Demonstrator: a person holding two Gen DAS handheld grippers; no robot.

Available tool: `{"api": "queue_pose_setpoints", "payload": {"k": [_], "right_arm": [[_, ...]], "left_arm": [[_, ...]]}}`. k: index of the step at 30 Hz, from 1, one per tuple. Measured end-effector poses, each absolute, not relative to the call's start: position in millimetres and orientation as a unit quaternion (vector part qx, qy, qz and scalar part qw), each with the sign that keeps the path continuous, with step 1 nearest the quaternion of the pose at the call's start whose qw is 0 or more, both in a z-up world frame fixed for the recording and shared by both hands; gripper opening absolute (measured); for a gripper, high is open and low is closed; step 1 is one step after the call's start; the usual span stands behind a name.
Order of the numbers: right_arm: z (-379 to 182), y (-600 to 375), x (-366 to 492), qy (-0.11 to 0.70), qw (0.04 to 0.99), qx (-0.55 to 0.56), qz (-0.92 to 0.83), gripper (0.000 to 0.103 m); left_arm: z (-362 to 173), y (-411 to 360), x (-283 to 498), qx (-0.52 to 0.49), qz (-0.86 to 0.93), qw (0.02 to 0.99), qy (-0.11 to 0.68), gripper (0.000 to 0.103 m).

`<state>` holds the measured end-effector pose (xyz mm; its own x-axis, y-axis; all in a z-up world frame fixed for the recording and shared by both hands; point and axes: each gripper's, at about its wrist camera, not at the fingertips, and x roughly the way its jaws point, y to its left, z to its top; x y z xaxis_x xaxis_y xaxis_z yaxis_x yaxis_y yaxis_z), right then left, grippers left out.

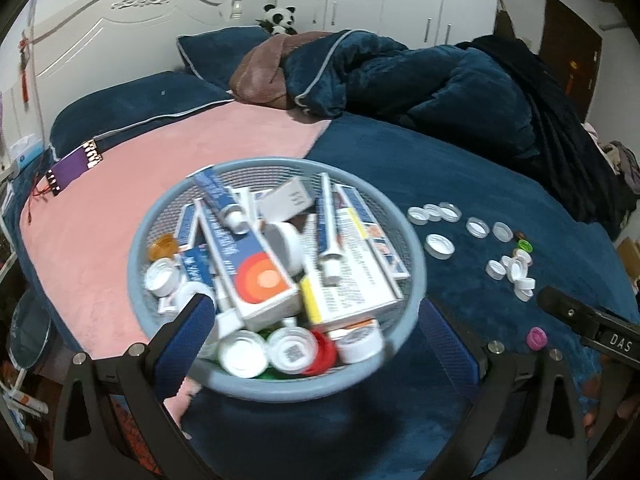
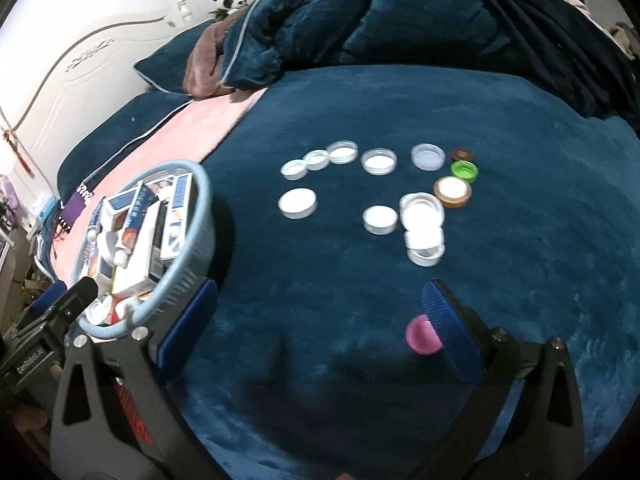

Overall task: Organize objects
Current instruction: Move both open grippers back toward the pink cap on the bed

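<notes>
A light blue mesh basket (image 1: pixel 416 264) stands on the bed, packed with medicine boxes, tubes and bottle caps. My left gripper (image 1: pixel 314 304) is open around its near side: the left pad (image 1: pixel 192 320) overlaps the rim and the right pad (image 1: pixel 444 340) is outside it. In the right wrist view the basket (image 2: pixel 200 216) is at the left. Several loose white caps (image 2: pixel 298 203) lie on the blue blanket, with a green cap (image 2: pixel 464 171). My right gripper (image 2: pixel 320 286) hovers open above the blanket. A pink cap (image 2: pixel 420 336) lies just inside its right finger.
The bed has a pink sheet (image 1: pixel 160 184) on the left and a dark blue blanket (image 2: pixel 400 360) on the right. Pillows, a bunched quilt (image 1: pixel 440 80) and a toy panda (image 1: pixel 280 18) lie toward the headboard. A purple strip (image 1: pixel 74 168) lies at the left edge.
</notes>
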<state>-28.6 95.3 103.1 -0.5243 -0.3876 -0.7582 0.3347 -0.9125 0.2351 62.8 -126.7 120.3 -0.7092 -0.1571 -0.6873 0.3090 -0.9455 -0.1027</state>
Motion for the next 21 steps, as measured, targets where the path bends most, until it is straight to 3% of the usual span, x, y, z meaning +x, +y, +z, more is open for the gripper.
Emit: {"api": "queue_pose_setpoints", "payload": {"k": [21], "right_arm": [[75.2,179.9,-44.4,-0.070,0.123,0.468,-0.872,0.103]], "left_arm": [[110.1,-48.8,27.1,0.374,-0.924,0.028,0.073,0.102]]}}
